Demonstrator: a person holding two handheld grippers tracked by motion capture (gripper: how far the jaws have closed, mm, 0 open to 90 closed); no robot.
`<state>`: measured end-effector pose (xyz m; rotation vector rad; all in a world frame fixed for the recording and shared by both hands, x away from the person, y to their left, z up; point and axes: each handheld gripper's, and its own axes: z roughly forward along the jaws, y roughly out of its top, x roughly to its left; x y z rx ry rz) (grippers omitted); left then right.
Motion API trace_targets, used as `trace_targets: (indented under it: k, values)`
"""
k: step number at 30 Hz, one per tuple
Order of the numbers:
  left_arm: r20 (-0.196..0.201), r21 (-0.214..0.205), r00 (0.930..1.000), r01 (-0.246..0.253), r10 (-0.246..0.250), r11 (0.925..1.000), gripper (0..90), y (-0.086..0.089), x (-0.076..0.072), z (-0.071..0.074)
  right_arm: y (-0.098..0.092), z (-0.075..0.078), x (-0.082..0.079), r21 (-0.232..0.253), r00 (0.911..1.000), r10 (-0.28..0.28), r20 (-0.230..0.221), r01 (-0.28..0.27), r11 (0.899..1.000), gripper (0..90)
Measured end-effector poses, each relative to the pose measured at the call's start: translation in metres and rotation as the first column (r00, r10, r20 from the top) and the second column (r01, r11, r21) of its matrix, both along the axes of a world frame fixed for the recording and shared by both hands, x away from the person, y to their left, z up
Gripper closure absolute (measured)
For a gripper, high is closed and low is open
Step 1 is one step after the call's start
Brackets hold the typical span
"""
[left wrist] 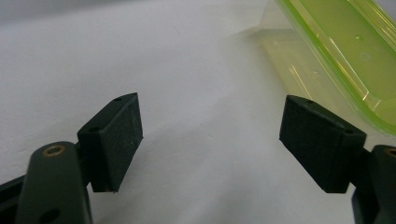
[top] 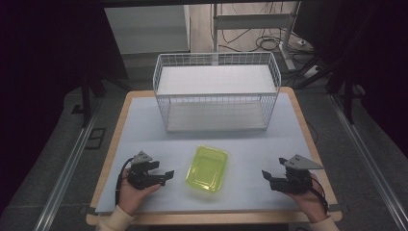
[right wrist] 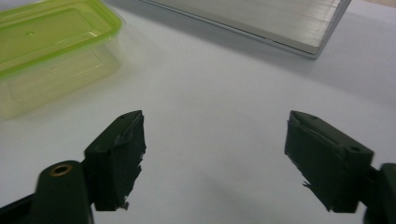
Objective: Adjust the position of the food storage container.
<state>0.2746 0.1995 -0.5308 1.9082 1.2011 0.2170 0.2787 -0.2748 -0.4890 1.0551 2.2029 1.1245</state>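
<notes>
A translucent yellow-green lidded plastic box (top: 207,169) lies on the pale table near the front, between my two grippers. In the left gripper view the box (left wrist: 336,51) sits at the upper right, just beyond the jaws. The right gripper view has the box (right wrist: 51,51) at its upper left. My left gripper (top: 166,176) rests on the table to the box's left, open and empty, pointing at it. To the right of the box, my right gripper (top: 267,177) is also open and empty. A gap of bare table separates each gripper from the box.
A white wire basket (top: 216,91) with a white shelf inside stands at the back of the table. Its base edge (right wrist: 280,28) shows in the right gripper view. The table's wooden rim (top: 108,159) runs along the sides. Cables lie on the floor behind.
</notes>
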Motion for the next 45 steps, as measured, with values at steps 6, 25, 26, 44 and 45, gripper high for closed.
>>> trace_targets:
  k: [6, 25, 26, 44, 45]
  values:
    - [-0.006, 0.002, 0.9998, 0.017, -0.017, 0.9999, 20.6, -0.002, 0.003, -0.001, -0.003, -0.002, 0.001, 0.012, 0.9999, 0.0, -0.014, 0.0, 1.0, 25.9]
    - [0.08, -0.041, 0.9932, 0.088, -0.084, 0.9953, 24.4, -0.024, -0.011, 0.047, -0.002, -0.006, 0.004, 0.021, 0.9991, 0.001, -0.043, -0.001, 1.0, 23.6]
    - [0.084, -0.043, 0.9925, 0.093, -0.089, 0.9947, 24.4, -0.026, -0.011, 0.049, -0.002, -0.006, 0.004, 0.021, 0.9991, 0.001, -0.043, -0.001, 1.0, 23.6]
    - [0.055, -0.101, 0.9572, 0.288, -0.284, 0.9522, 89.5, -0.084, -0.009, 0.068, -0.001, -0.008, 0.004, 0.009, 0.9981, -0.003, -0.062, 0.004, 1.0, 22.8]
    - [0.055, -0.101, 0.9572, 0.288, -0.284, 0.9522, 89.6, -0.084, -0.009, 0.068, -0.001, -0.008, 0.004, 0.009, 0.9981, -0.003, -0.062, 0.004, 1.0, 22.8]
